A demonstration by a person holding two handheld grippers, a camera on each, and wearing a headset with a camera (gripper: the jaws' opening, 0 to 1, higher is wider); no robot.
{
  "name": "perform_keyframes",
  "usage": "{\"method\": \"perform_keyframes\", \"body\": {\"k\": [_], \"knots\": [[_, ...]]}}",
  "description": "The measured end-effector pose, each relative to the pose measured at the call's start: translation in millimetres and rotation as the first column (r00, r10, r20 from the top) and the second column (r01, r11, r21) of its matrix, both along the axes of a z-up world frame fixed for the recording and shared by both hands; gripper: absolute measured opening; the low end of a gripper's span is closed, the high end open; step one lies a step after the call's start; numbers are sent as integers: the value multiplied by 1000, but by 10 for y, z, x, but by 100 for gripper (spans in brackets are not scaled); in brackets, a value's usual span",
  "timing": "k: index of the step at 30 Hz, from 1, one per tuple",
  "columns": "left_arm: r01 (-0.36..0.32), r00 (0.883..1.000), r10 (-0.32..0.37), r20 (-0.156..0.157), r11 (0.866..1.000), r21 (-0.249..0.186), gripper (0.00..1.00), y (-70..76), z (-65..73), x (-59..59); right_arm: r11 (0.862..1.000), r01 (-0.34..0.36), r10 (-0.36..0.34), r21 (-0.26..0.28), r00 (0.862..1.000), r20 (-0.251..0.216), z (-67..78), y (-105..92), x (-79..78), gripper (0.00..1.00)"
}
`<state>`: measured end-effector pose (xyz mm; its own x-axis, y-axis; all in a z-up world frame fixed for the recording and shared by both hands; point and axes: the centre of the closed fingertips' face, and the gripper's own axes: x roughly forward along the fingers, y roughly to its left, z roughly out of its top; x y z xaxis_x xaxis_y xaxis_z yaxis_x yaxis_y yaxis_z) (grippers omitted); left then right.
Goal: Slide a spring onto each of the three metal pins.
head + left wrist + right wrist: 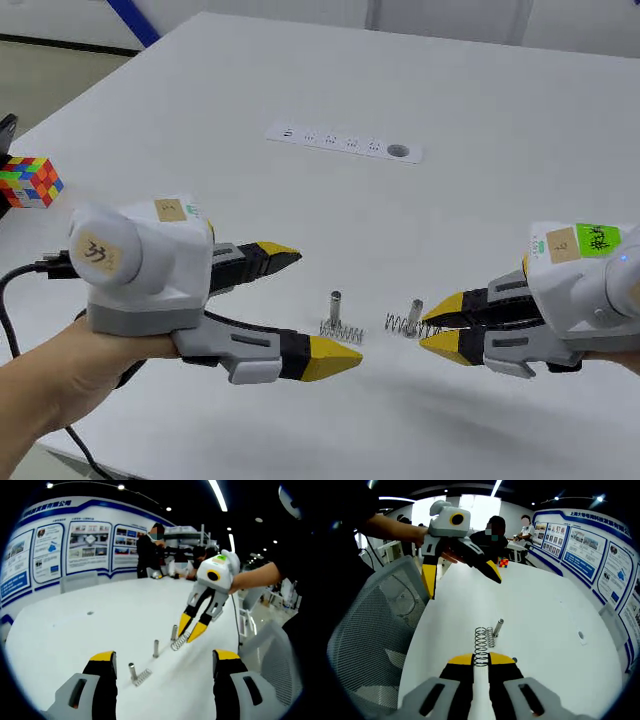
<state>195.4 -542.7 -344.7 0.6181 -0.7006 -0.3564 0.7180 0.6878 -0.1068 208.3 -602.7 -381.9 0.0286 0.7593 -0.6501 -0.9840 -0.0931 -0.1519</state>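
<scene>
My right gripper has its jaws pinched tight on one end of a spring lying on the white table just beside a metal pin, while my left gripper hangs wide open and empty near a second spring beside another pin.

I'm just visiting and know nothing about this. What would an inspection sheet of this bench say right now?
Surface: white table with a built-in socket strip.
Job's things: three metal pins standing, none wearing a spring; loose spring lying beside one.
Clutter: colour cube near the table's edge.
Grippers: left gripper jaws open, holding nothing; right gripper jaws shut on held spring.
Cables: black cable from the left gripper.
Surroundings: wall display boards, people, mesh chair.
</scene>
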Motion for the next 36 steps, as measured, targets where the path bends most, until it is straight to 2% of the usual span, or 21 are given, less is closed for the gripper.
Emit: {"method": "perform_keyframes", "body": {"k": [5, 9, 13, 15, 18, 25, 36], "knots": [[46, 999, -46, 5, 999, 13, 75, -183, -37, -50, 999, -32, 32, -1, 999, 10, 90, 13, -116, 11], [75, 997, -75, -4, 997, 18, 72, -274, -79, -86, 998, -61, 61, 4, 998, 17, 165, 31, -206, 11], [107, 994, -107, 5, 994, 6, 63, -352, -56, -134, 996, -89, 90, -9, 995, 33, 201, 23, -283, 11], [121, 993, -121, 2, 992, 18, 59, -385, -69, -162, 995, -101, 101, -11, 994, 35, 216, 16, -318, 11], [139, 990, -139, 4, 990, 23, 55, -417, -72, -200, 993, -113, 114, -21, 992, 45, 215, 6, -339, 11], [173, 985, -174, 12, 984, 36, 34, -490, -75, -268, 989, -149, 150, -20, 988, 46, 243, 16, -430, 11], [217, 976, -218, 8, 975, 38, 22, -561, -87, -347, 981, -193, 194, -21, 981, 31, 238, 39, -543, 11]]}}
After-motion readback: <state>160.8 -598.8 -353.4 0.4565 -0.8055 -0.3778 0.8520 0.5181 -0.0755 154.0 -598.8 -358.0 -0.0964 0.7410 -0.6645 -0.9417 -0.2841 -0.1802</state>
